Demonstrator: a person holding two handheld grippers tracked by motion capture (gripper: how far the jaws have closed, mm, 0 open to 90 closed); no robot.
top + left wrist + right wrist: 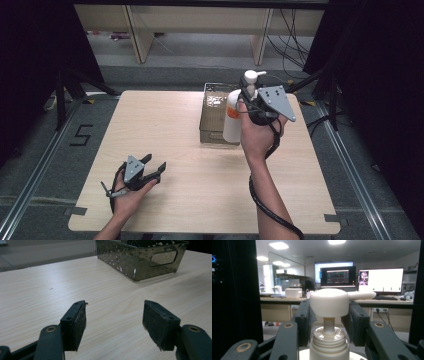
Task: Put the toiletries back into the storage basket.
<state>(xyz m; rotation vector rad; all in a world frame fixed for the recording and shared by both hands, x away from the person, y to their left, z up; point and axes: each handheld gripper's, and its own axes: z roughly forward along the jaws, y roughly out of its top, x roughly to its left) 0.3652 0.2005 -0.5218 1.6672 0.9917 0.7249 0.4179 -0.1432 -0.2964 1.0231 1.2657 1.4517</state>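
Up high by the metal bin (216, 116), held the white pump bottle (234, 116) tight in the right gripper (250, 102), maybe to drop it in, while kept the left gripper (153, 166) wide apart, holding nothing, low over the table (165, 125).

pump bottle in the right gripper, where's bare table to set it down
Bare wood runs across the table between the left gripper and the right forearm, and along the far left beside the metal basket. It is crowded at the far right, where the pump bottle hangs by the basket in the right gripper.
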